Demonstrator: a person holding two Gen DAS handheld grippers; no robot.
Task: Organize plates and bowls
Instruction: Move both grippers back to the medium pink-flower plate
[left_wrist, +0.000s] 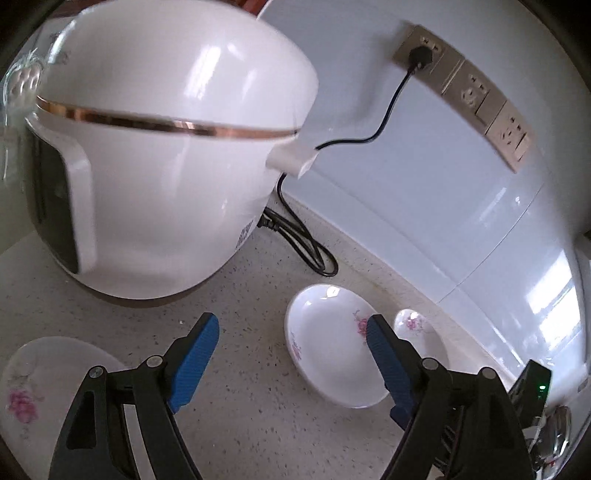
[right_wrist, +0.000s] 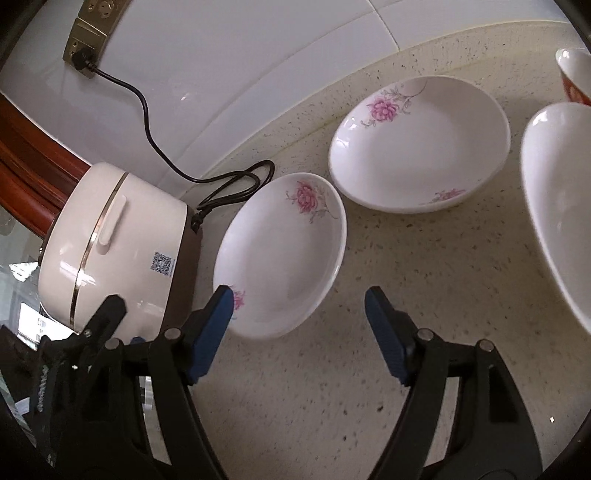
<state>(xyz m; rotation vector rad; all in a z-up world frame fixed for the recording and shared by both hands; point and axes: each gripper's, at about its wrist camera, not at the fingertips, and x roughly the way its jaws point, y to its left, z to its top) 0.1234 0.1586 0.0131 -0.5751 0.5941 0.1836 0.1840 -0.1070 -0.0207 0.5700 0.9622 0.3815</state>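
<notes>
Both tools gape wide, empty — the right tool (right_wrist: 299, 306) angled toward the nearest flowered plate (right_wrist: 280, 254), the left tool (left_wrist: 291, 332) idle above the desk (left_wrist: 258, 387), ready for stacking.

Bare speckled tabletop (right_wrist: 424, 277) lies open ahead of the right tool (right_wrist: 299, 314), a lane bounded on the left by a floral plate (right_wrist: 280, 258) and on the right by a large white dish (right_wrist: 557, 206), with a second floral plate (right_wrist: 417, 147) closing its far end. The rice cooker (left_wrist: 159, 166) walls off the left, its looped black cord (left_wrist: 306, 243) lying against the tiled backsplash (left_wrist: 424, 166). Ahead of the left tool (left_wrist: 291, 332) a strip of tabletop runs clear up to the cooker's base
</notes>
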